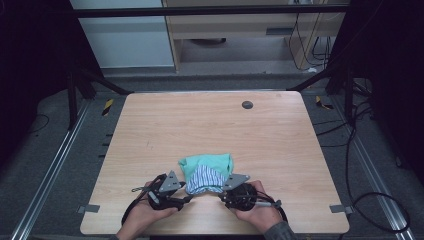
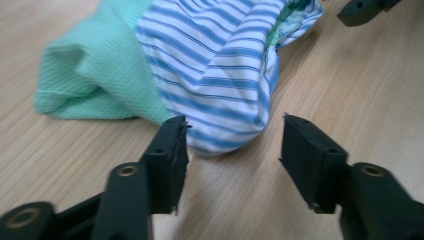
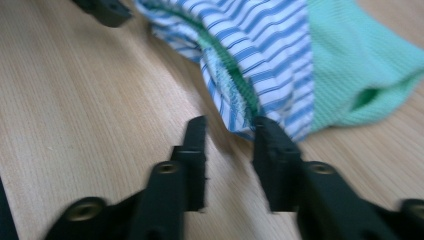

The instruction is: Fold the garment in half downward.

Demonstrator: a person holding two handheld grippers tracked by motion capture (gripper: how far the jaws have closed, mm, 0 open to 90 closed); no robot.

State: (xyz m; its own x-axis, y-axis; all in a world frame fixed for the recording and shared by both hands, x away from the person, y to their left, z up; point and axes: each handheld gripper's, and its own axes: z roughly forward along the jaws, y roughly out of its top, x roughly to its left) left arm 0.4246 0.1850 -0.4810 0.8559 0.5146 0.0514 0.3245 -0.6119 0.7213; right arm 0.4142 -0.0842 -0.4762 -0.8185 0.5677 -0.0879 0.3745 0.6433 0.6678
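garment (image 1: 206,172): mint green, blue-white stripes | table (image 1: 210,125): light wood grain | grippers: black

The high view is sitting above the near edge of the wooden table (image 1: 215,130), looking forward and down, far enough back that it's taking in the whole tabletop plus floor and a cabinet beyond. The left gripper view is riding low just over the wood, peering along its own jaws at the bunched green-and-striped cloth (image 2: 200,65) from really close. The right gripper view is doing the same from the opposite side, cloth (image 3: 280,55) right at its jaws. All three are sharing that cloth (image 1: 206,172) and the tabletop around it.
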